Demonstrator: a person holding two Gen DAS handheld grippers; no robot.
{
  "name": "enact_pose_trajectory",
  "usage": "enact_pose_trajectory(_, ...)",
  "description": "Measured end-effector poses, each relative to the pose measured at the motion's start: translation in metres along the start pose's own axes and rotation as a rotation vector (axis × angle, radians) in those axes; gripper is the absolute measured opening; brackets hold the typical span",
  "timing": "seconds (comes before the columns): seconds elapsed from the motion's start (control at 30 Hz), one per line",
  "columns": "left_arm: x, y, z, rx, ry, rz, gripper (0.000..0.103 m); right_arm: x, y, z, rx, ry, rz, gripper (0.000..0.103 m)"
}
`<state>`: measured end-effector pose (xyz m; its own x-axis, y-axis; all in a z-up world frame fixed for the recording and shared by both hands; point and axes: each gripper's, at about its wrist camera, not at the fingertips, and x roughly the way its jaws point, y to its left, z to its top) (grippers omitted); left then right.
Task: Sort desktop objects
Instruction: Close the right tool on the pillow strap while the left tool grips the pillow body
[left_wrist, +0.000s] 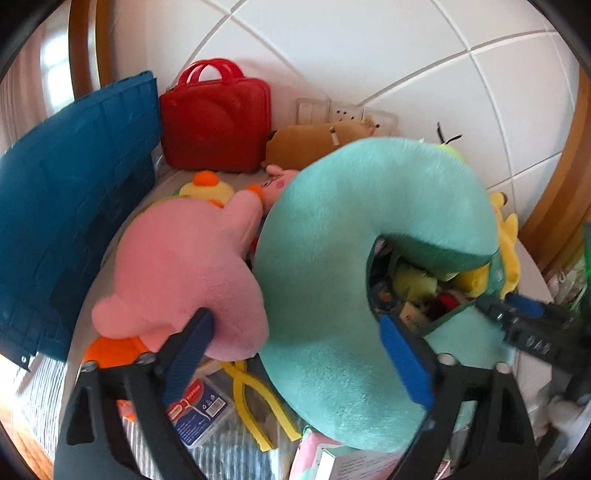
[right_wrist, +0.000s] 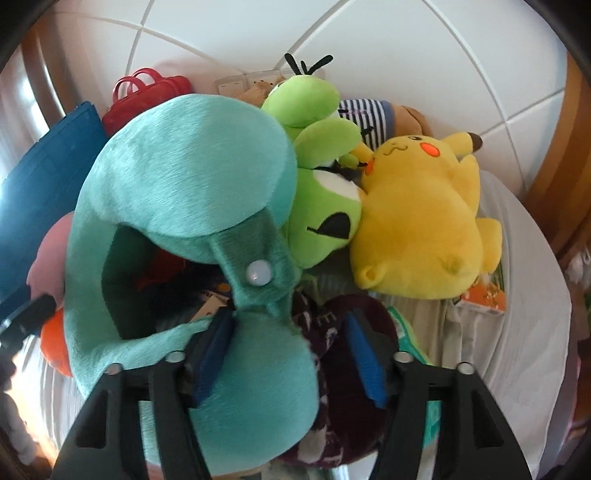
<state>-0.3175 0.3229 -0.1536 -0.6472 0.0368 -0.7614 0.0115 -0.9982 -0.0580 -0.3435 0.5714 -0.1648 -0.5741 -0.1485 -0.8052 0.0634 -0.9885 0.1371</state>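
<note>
Left wrist view: left hand-held gripper (left_wrist: 295, 350) has its jaws spread wide around the lower arm of the teal neck pillow (left_wrist: 351, 258); only the right pad looks to touch the plush, the left pad sits against the pink plush (left_wrist: 184, 266) instead, so nothing is clamped. Judgement: to lift cleanly, shift so both pads straddle the pillow arm alone, or the pink toy gets dragged along. Pillow is U-shaped, short-pile teal fabric with a darker green inner face, soft and likely to sag when raised; it lies on top of the pile, its open mouth over small clutter. Right hand-held gripper (left_wrist: 517, 314) shows at the pillow's far end. Behind: red case (left_wrist: 218, 122), blue crate (left_wrist: 74, 192); below, a yellow tool (left_wrist: 255, 398). Right wrist view: right hand-held gripper (right_wrist: 288, 350) is parted, left pad pressed to the pillow's end near the snap strap (right_wrist: 258, 273), right pad over a dark maroon cloth (right_wrist: 354, 369); not gripping. Judgement: close on the bulky end, not the thin strap. Green plush (right_wrist: 317, 177) and yellow Pikachu plush (right_wrist: 421, 221) lie just beside the pillow, on a white-covered tabletop (right_wrist: 528, 295)
</note>
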Motion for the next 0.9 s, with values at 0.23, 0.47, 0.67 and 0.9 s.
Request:
enact_pose_trajectory(0.23,-0.010,0.002,-0.008,-0.071,0.041,0.017,0.103,0.005,0.017,0.017,-0.059,-0.035,0.072,0.076)
enact_pose_trajectory(0.47,-0.002,0.008,-0.032,-0.132,0.082,0.009,0.103,0.030,-0.004,0.000,-0.028,0.030,0.043,0.031)
enact_pose_trajectory(0.67,0.022,-0.012,-0.030,-0.158,0.096,-0.029,0.103,0.031,-0.027,-0.011,0.009,0.040,0.045,0.052)
enact_pose_trajectory(0.9,0.058,-0.036,-0.029,-0.115,0.142,0.000,0.103,0.015,-0.030,-0.011,0.012,-0.014,0.081,0.068)
